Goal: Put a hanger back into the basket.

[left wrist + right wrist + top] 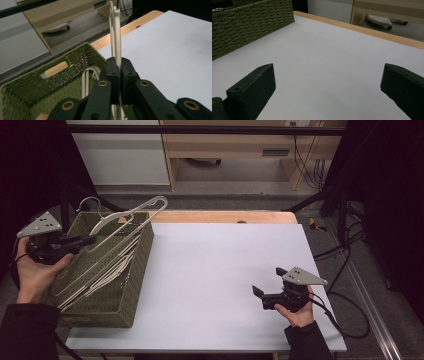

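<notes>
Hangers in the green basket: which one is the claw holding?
The white hanger sticking up over the basket rim. The left claw pinches it; the other hangers lie flat inside.

Both tools, left (pixel 87 240) and right (pixel 267 287), look black, grey three-cornered plates on top; sleeves seemingly dark.

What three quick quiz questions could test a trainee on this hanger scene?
1. What do the left tongs clamp?
2. True or false: the right tongs are shut.
3. Where do the other hangers lie: A) on the white tabletop, B) in the green woven basket, C) on the floor?

Key: 1. A white clothes hanger, raised above the basket. 2. False; they stand open over the tabletop, holding nothing. 3. B.
</notes>
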The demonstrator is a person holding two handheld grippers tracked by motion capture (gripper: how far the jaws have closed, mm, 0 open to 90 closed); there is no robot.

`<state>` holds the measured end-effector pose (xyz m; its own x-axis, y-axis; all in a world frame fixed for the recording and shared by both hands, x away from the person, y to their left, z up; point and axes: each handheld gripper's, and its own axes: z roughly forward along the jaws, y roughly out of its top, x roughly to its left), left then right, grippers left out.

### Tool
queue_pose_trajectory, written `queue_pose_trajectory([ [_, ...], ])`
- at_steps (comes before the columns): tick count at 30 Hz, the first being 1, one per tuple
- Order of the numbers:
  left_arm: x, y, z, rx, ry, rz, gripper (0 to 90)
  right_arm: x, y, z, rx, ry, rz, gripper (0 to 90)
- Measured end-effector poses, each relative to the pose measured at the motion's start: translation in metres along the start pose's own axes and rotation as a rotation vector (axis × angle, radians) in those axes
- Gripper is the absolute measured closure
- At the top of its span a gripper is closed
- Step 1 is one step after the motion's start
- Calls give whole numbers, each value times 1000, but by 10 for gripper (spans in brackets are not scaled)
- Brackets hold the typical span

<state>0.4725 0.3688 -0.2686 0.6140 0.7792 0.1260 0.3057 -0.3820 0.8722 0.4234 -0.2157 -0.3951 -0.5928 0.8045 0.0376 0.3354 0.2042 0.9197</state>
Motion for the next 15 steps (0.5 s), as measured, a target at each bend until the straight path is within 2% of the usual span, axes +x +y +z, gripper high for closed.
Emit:
queue_pose_trajectory([
  [3,12,-11,-3,8,21,-7,867,0,0,1,1,0,-2,3],
  [8,19,-20,-5,9,35,-17,867,0,0,1,2,0,-3,4],
  [9,20,-22,-5,15,44,0,867,0,0,1,2,1,-2,4],
  [15,29,-34,-7,46,74,4,867,0,0,1,4,1,-1,3],
])
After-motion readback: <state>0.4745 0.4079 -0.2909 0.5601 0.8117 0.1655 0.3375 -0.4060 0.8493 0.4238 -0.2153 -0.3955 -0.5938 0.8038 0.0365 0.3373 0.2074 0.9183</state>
